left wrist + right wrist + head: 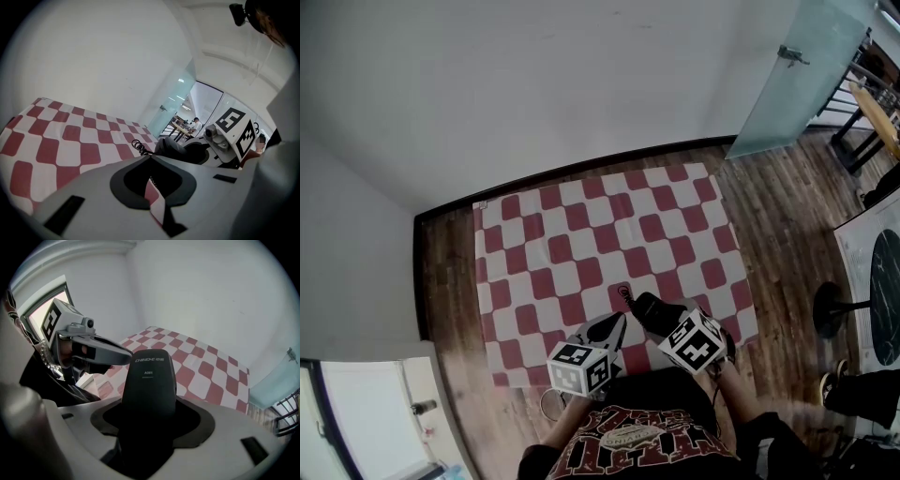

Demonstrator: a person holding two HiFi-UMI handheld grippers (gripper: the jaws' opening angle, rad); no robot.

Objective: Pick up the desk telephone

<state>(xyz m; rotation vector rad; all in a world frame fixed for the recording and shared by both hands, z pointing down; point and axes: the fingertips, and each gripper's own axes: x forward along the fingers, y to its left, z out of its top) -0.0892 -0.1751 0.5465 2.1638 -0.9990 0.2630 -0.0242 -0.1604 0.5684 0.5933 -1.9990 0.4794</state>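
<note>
Head view gives you the whole red-and-white checkered cloth (581, 234) on the wood floor (450, 281), with both grippers over its near edge. Your right gripper (664, 317) is clamped on the black desk telephone (649, 306), held just right of your left gripper (617, 322). Only the right gripper view shows you the white lettering on the phone's end. Left gripper view shows its own jaws drawn together on nothing, a sliver of cloth in the slit, and the coiled cord (139, 146) beside the phone.

Telephone (149, 376) in right tool (150, 411), above cloth (581, 234)
</note>
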